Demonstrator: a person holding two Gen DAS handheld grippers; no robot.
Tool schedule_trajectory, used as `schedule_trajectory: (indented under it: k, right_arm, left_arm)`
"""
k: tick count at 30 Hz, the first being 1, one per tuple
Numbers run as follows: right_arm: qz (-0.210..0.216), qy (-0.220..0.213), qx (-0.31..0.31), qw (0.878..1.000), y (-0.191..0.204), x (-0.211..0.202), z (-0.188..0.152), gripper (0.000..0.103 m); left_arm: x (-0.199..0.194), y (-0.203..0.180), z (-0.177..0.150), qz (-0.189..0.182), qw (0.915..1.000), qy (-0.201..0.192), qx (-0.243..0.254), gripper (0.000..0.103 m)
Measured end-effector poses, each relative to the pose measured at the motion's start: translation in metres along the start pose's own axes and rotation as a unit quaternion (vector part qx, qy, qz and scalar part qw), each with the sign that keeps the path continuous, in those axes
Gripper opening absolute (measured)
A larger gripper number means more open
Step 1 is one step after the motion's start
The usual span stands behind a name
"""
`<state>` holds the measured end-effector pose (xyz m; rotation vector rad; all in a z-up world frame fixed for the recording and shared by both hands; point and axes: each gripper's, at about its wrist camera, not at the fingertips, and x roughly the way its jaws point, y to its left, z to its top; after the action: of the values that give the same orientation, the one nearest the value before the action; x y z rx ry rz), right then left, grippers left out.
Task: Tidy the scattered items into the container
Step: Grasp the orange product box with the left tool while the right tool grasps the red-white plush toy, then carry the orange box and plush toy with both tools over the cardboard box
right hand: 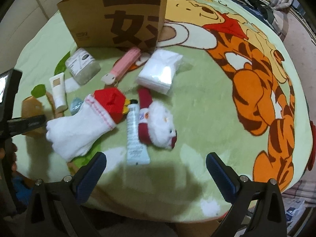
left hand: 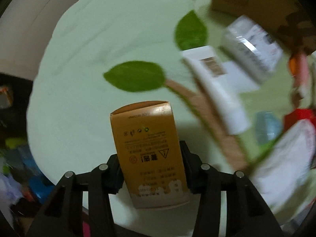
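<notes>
Left tool [left hand: 152,169]: we hold the orange carton [left hand: 150,152] clamped between the jaws, lifted above the blanket [left hand: 79,79], its top flap end pointing away from us.
Right tool [right hand: 156,163]: jaws spread wide, nothing between them, hovering low over the near edge of the blanket.
Container: brown paper bag [right hand: 118,15] standing upright at the far side, mouth open upward, beyond the scattered items.
Still scattered: white tube [right hand: 57,90], clear-wrapped box [right hand: 83,69], pink pouch [right hand: 123,65], tissue pack [right hand: 158,73], white sock [right hand: 79,130], pale blue tube [right hand: 135,136], Santa plush [right hand: 158,124].
Risk, carton: we judge the glossy card could slip or crush if we squeeze unevenly; the left view is blurred, so aim at the bag is uncertain.
Risk, bag: light, thin-walled paper; a knock from the carton could tip it or fold its rim.
Textures: fleecy blanket, fluffy plush, soft knit sock, slick plastic wrap, smooth squeezable tubes.
</notes>
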<state>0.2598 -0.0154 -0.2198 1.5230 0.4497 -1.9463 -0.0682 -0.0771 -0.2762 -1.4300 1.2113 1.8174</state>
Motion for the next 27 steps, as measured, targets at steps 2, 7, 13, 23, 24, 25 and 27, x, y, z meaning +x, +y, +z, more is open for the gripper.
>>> schedule_trajectory:
  k: [2, 7, 13, 23, 24, 25, 27]
  right_arm:
    - [0.013, -0.010, -0.012, 1.000, -0.002, 0.010, 0.004, 0.103]
    - [0.030, 0.002, -0.014, 0.999, -0.006, 0.046, 0.019, 0.097]
    - [0.082, 0.042, 0.012, 0.996, -0.021, 0.081, 0.032, 0.071]
    - [0.132, 0.032, -0.004, 0.991, -0.012, 0.058, 0.028, 0.036]
    - [0.133, 0.030, -0.004, 0.991, -0.012, 0.053, 0.026, 0.036]
    - [0.133, 0.028, -0.003, 0.991, -0.012, 0.046, 0.024, 0.036]
    - [0.129, 0.025, 0.002, 0.991, -0.012, 0.036, 0.021, 0.036]
  left_arm:
    - [0.007, 0.006, 0.004, -0.003, 1.0000, 0.009, 0.002, 0.049]
    - [0.010, 0.002, 0.003, 0.007, 0.9998, 0.004, 0.015, 0.049]
    - [0.013, 0.002, -0.003, 0.006, 0.9997, 0.005, 0.024, 0.048]
    - [0.004, 0.004, -0.001, 0.001, 0.9990, -0.005, 0.044, 0.046]
    - [-0.001, 0.004, -0.001, -0.001, 0.9989, -0.008, 0.046, 0.046]
    - [-0.005, 0.004, -0.001, -0.004, 0.9987, -0.011, 0.049, 0.046]
    - [-0.017, 0.003, -0.001, -0.004, 0.9981, -0.019, 0.058, 0.046]
